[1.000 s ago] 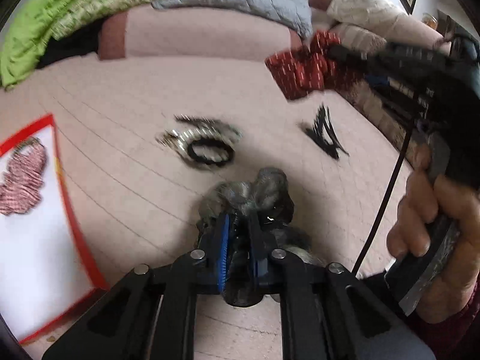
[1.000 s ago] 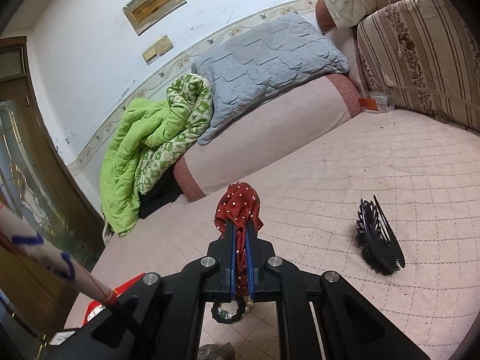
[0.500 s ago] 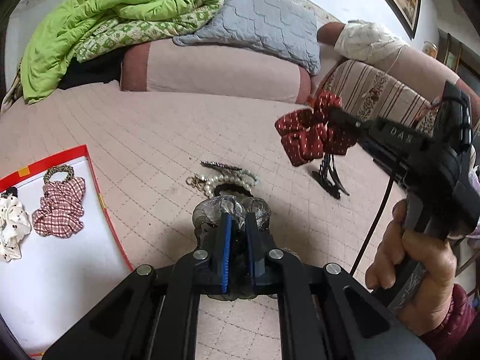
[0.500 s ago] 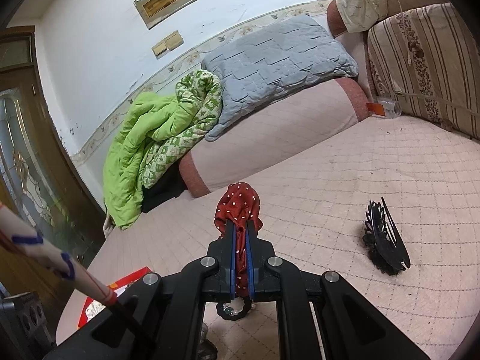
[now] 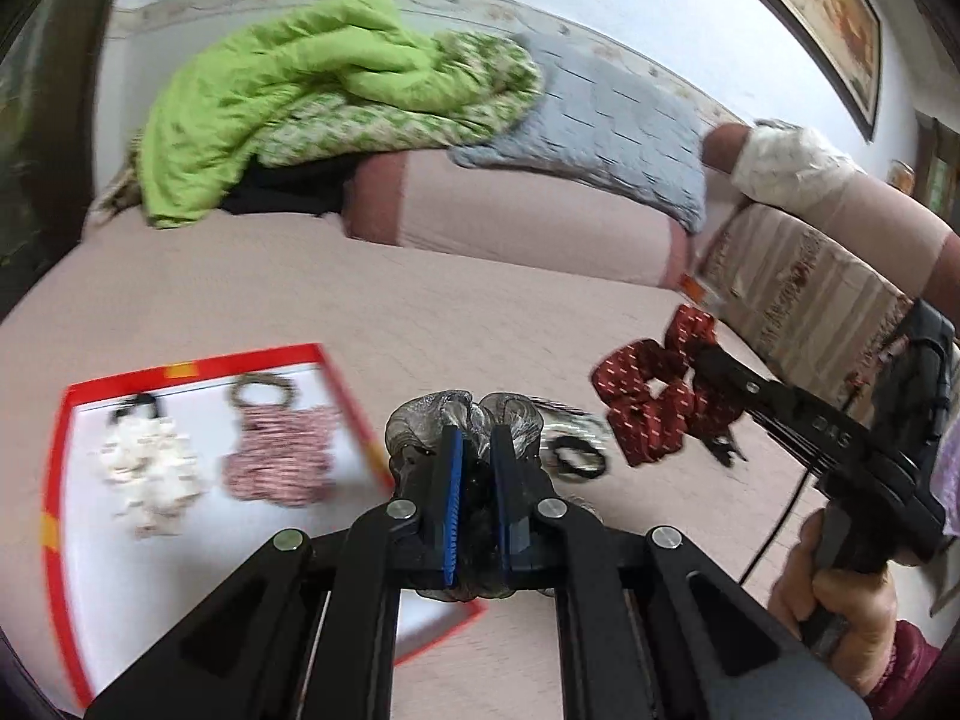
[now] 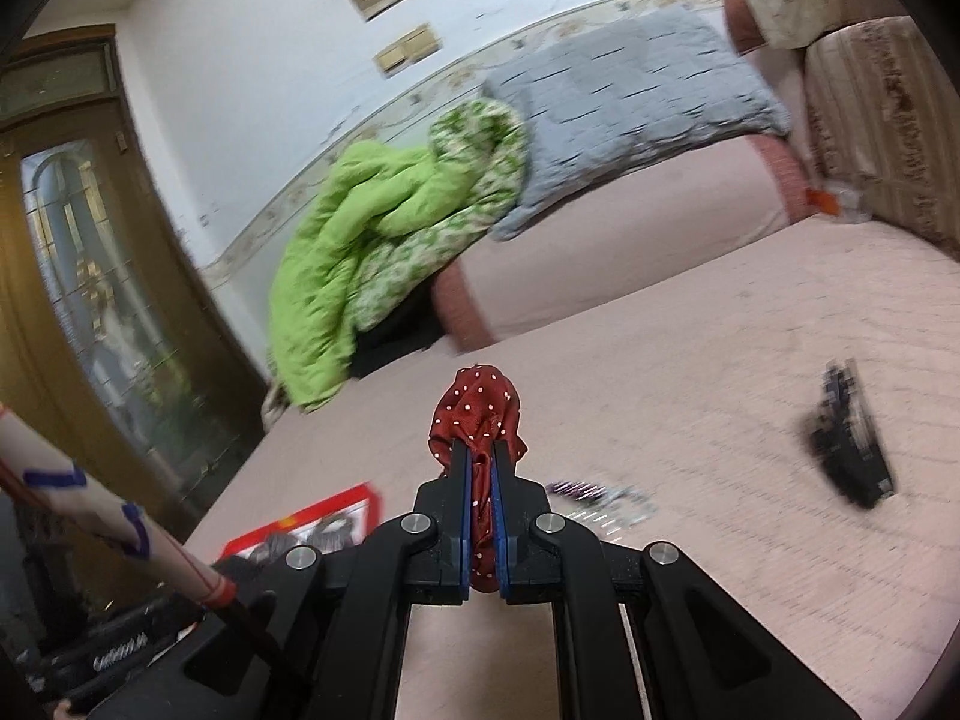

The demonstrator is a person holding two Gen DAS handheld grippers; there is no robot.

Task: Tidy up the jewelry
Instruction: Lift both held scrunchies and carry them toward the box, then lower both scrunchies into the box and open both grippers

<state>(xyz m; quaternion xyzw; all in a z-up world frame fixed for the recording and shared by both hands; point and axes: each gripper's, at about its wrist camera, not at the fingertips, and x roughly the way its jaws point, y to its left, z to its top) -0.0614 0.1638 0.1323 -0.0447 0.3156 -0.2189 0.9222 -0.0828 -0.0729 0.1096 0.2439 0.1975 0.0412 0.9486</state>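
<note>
My left gripper (image 5: 477, 441) is shut on a grey sheer scrunchie (image 5: 462, 417), held above the pink bed beside the right edge of a red-rimmed white tray (image 5: 60, 480). In the tray lie a white scrunchie (image 5: 150, 474) and a red checked scrunchie (image 5: 279, 456). To the right, a hand holds my right gripper (image 5: 699, 360), shut on a red dotted scrunchie (image 5: 648, 402). In the right wrist view that gripper (image 6: 480, 450) clamps the red dotted scrunchie (image 6: 477, 414) in the air. A black hair clip (image 6: 849, 450) and beaded pieces (image 6: 600, 495) lie on the bed; a black hair tie (image 5: 579, 459) too.
A green quilt (image 5: 288, 90) and a grey pillow (image 5: 606, 132) are piled on a pink bolster (image 5: 510, 210) at the far end of the bed. A striped cushion (image 5: 804, 294) stands on the right. A wooden glazed door (image 6: 78, 276) is on the left.
My left gripper has lifted the grey scrunchie off the bed and swung left, so the tray with its scrunchies has come into fuller view. The right gripper has drifted left with the red scrunchie.
</note>
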